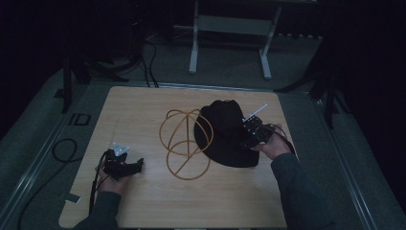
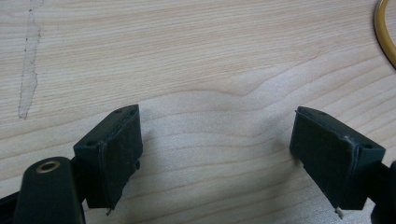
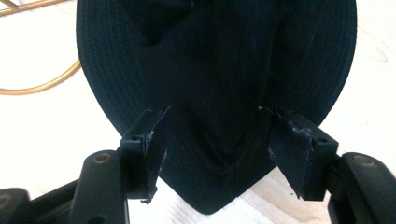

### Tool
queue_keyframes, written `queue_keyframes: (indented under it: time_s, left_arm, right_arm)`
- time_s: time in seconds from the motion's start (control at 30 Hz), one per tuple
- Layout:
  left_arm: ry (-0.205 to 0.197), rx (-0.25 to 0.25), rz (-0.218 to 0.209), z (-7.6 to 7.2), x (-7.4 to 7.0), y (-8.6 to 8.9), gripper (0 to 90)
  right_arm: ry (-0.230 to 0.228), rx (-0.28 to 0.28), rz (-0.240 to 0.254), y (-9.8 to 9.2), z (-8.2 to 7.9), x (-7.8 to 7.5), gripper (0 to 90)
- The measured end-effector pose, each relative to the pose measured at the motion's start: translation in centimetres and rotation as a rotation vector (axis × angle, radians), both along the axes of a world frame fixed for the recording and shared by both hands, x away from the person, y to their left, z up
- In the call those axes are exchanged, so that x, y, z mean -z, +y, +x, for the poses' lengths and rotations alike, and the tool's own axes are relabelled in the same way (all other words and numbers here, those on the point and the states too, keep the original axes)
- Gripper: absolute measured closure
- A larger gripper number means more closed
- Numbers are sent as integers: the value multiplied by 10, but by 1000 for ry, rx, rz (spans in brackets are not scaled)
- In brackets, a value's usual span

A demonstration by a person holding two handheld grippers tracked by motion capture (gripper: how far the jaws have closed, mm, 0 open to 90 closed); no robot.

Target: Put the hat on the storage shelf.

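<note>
Although the room is dim and its upper frame nearly black, the wooden counter (image 1: 143,201) reads clearly at centre of the high view, its near edge cut off at the bottom. Right of centre lies a black hat (image 1: 224,136); its fabric merges with shadow, so crown and brim are hard to separate. Its left edge overlaps a gold wire frame (image 1: 184,143) of looped hoops, part of which is hidden behind the hat. In the right gripper view the hat (image 3: 215,70) occupies the upper and middle frame, its top cut off, its pointed brim edge reaching down between the jaws. The right tool (image 3: 212,149) is released: both pads stand clear of the cloth, with the brim between them. At lower left of the high view the left tool (image 1: 127,165) rests low over bare wood. The left gripper view shows it (image 2: 215,149) released, jaws wide, nothing between them; a sliver of the gold frame (image 2: 385,32) is clipped at the upper right corner.
</note>
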State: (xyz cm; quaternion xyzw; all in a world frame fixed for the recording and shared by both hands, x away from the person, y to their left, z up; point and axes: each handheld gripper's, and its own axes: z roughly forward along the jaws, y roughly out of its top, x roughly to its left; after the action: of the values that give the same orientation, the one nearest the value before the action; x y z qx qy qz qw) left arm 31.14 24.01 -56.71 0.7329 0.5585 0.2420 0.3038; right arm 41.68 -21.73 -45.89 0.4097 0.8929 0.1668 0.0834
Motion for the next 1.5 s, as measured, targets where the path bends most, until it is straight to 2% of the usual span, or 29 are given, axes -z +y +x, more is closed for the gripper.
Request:
queue_keyframes:
  time_s: [0.23, 0.3, 0.43, 0.57, 0.6, 0.63, 0.73, 0.77, 0.8, 0.87, 0.9, 1.0, 1.4, 1.5]
  left_arm:
    - [0, 2, 1, 0, 0, 0, 174]
    - [0, 2, 1, 0, 0, 0, 174]
    - [0, 2, 1, 0, 0, 0, 174]
    - [0, 2, 1, 0, 0, 0, 174]
    - [0, 2, 1, 0, 0, 0, 174]
    - [0, 2, 1, 0, 0, 0, 174]
    - [0, 3, 1, 0, 0, 0, 174]
    - [0, 3, 1, 0, 0, 0, 174]
    - [0, 3, 1, 0, 0, 0, 174]
    - [0, 3, 1, 0, 0, 0, 174]
    - [0, 3, 1, 0, 0, 0, 174]
    - [0, 3, 1, 0, 0, 0, 174]
    - [-1, 3, 1, 0, 0, 0, 174]
    - [-1, 3, 1, 0, 0, 0, 174]
  right_arm:
    - [22, -20, 7, 10, 13, -2, 297]
    - [21, -27, 22, 13, 17, -4, 274]
    - [29, -38, 17, 19, 24, -5, 285]
    - [84, -21, 34, 21, 32, -2, 432]
    - [84, -21, 34, 21, 32, -2, 432]
    - [105, -13, 41, 19, 36, 0, 550]
    - [118, -10, 52, 15, 40, 0, 709]
    - [118, -10, 52, 15, 40, 0, 709]
    - [121, -10, 52, 14, 40, -2, 764]
    - [123, -17, 33, 16, 40, -4, 820]
    - [123, -17, 33, 16, 40, -4, 820]
    - [129, -33, -10, 20, 41, -5, 868]
    - [110, -22, -19, 18, 38, -11, 877]
    - [94, -31, -21, 16, 33, -16, 877]
